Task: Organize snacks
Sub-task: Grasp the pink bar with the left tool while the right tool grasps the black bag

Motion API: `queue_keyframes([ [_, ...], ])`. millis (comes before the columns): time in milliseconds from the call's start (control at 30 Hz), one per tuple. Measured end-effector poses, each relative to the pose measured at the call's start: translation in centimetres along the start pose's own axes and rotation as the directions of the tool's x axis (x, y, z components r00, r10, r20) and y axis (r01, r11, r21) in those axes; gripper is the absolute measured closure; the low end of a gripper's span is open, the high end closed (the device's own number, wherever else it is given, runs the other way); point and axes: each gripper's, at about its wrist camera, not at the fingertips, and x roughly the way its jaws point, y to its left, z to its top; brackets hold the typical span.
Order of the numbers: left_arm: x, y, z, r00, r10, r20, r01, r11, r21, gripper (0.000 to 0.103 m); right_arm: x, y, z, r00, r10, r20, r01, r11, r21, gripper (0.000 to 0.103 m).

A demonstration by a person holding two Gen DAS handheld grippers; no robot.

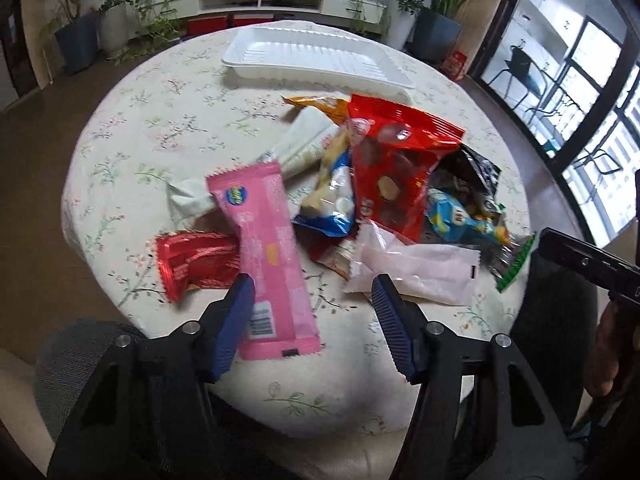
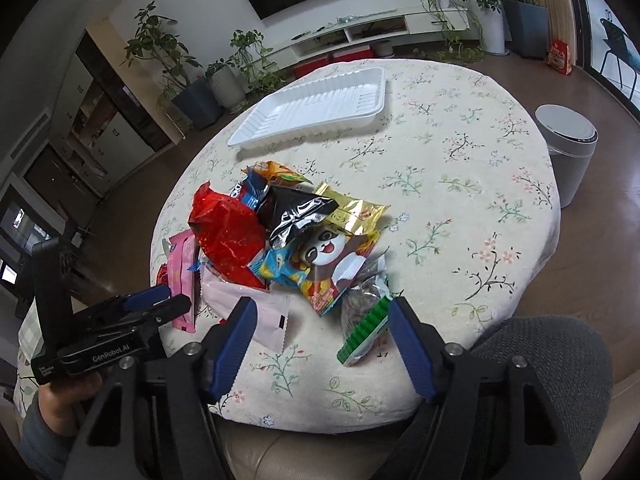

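A heap of snack packets lies on the round floral table (image 1: 132,136). A long pink packet (image 1: 266,256) lies at the near left of the heap, its lower end between the open jaws of my left gripper (image 1: 312,292), nearer the left finger (image 1: 240,300). A large red bag (image 1: 396,168), a small red foil packet (image 1: 196,260) and a pale pink packet (image 1: 420,268) lie around it. A white tray (image 1: 320,56) stands empty at the far side. My right gripper (image 2: 320,312) is open above the near edge, over the pale pink packet (image 2: 264,316) and a green-edged packet (image 2: 364,324). A panda packet (image 2: 336,260) lies beyond.
A grey bin (image 2: 568,148) stands on the floor right of the table. Potted plants (image 1: 76,20) and a low white TV cabinet (image 1: 280,0) line the far wall. A grey padded chair back (image 2: 552,360) is at the near edge.
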Motion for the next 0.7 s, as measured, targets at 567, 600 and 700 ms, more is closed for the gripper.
queue_keyframes([
  [567,3.3,1.6,1.8,0.992,0.104,-0.077,-0.105,0.994,-0.009,0.061,0.2,0.4,0.1,0.999,-0.042,0.026,0.043,0.997,-0.058,0.042],
  [600,3.3,1.7,1.7,0.991,0.115,-0.072,-0.115,0.993,0.003,0.067,0.2,0.4,0.1,0.999,-0.047,0.025,0.048,0.997,-0.064,0.043],
  [700,3.3,2.1,1.7,0.991,0.118,-0.069,-0.118,0.993,0.014,0.070,0.4,0.5,0.0,0.998,-0.057,0.023,0.059,0.996,-0.070,0.048],
])
